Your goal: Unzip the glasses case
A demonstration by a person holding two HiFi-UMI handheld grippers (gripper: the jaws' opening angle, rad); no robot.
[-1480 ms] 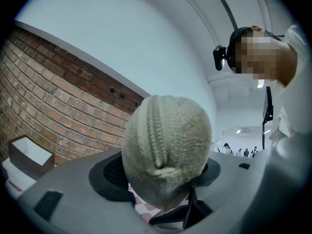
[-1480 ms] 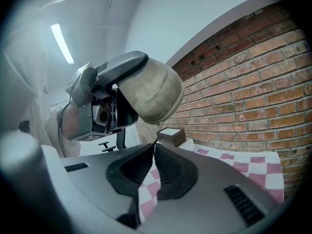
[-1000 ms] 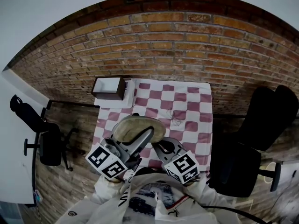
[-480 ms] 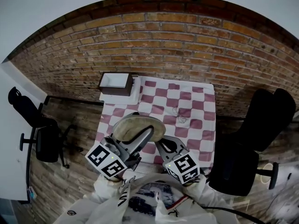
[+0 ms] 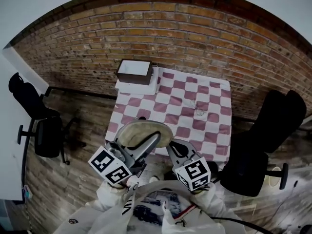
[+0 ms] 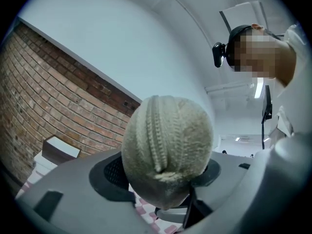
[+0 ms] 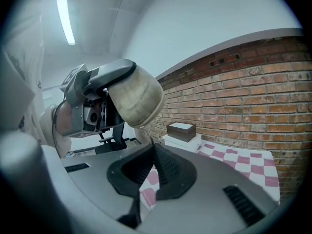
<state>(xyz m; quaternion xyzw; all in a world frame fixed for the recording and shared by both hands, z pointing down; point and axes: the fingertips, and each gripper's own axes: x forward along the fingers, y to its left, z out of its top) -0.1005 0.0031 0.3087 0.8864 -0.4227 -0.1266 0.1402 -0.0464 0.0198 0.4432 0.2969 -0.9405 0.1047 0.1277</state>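
Well, from overhead the left tool [image 5: 147, 145] clamps a beige oval glasses case [image 5: 141, 130] over the checked desk's [image 5: 214, 130] near edge. Its own view shows a ribbed zipper [image 6: 155, 130] running down rounded fabric. In the right tool's [image 5: 171, 149] view, ridged black pads [image 7: 169, 165] meet, with nothing between them.

Your left gripper [image 5: 146, 143] is clamped on the glasses case [image 6: 165, 147]. In the left gripper view the case covers both pads and the jaw tips. In the head view one jaw lies hidden beneath the case. The zip's slider cannot be made out in any view. A small object [image 5: 197, 109] on the far half of the table [image 5: 217, 135] is too small to identify. Part of the near table edge is hidden behind the case and your right gripper [image 5: 171, 148].
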